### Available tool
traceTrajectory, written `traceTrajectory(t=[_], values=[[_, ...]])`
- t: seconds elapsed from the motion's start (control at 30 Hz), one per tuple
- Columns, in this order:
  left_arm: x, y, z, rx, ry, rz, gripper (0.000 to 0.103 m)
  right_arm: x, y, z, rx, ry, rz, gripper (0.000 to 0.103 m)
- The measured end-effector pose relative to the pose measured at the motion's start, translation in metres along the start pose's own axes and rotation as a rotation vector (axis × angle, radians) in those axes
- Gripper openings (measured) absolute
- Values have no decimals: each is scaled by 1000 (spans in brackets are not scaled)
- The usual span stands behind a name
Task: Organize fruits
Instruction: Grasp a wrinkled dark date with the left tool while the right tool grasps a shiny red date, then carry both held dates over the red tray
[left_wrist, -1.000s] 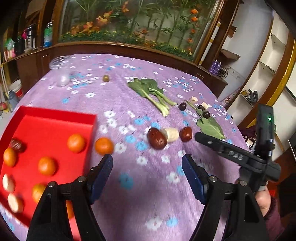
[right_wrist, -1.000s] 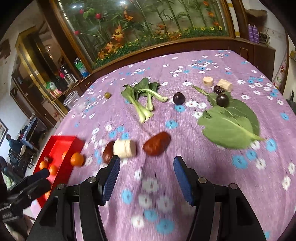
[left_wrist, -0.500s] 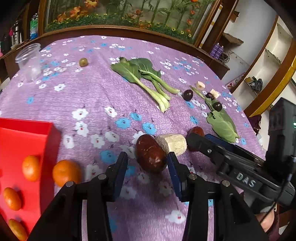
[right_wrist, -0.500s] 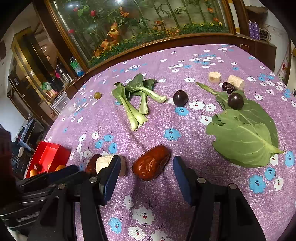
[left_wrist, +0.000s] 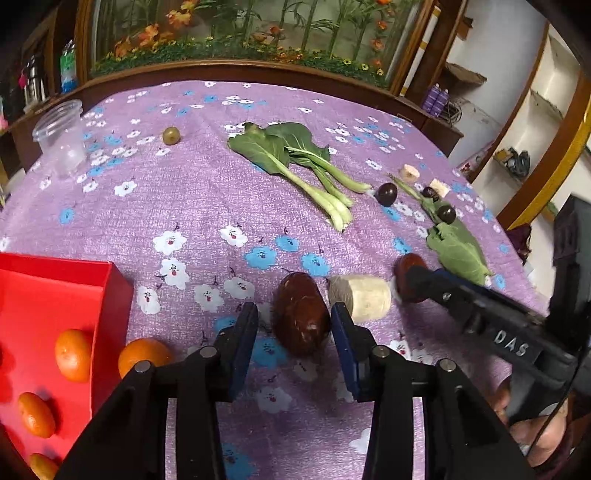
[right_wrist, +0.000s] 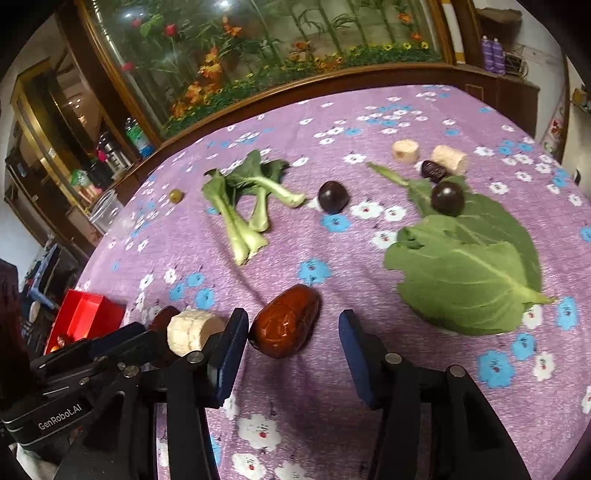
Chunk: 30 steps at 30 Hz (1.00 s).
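The left gripper closes around a dark red date, the right gripper (jaws narrowing, not yet gripping) around another date.

Left gripper: at bottom centre, jaws closing around a dark red date lying on the cloth; a gap shows on the date's left, the right pad is at its side.
Banana piece: pale, just right of the date.
Right gripper: black, entering from the right, its tip at a second red date.
Red tray: at lower left, holding several small oranges.
Loose orange: on the cloth, touching the tray's outer wall.
Tablecloth: purple with white and blue flowers.
Bok choy: farther back, centre.
Dark plum: right of the bok choy.
Green leaf: at right.
Plastic cup: clear, far left.
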<state>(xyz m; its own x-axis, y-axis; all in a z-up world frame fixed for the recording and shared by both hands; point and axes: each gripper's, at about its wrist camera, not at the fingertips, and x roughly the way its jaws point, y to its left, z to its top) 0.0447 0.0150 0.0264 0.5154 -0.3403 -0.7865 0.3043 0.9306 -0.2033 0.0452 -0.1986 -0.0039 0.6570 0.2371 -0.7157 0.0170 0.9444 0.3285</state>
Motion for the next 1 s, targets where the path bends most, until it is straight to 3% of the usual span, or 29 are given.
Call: traceTrajectory(t=[0.33,0.47,0.53,1.0], values=[[22,-15,2,69,13,60,40,4,9,-2,-54,-1,1,55],[19,-15,0,66,-1,64,34,8,13,-3,-70,-2,10,54],[14,-16,-2,70,-12,69,34,8,14,-4,-73,0,14,41],[-36,-17,-21,34,-92,60,34,-6,12,-5,-64,-41,15,35]])
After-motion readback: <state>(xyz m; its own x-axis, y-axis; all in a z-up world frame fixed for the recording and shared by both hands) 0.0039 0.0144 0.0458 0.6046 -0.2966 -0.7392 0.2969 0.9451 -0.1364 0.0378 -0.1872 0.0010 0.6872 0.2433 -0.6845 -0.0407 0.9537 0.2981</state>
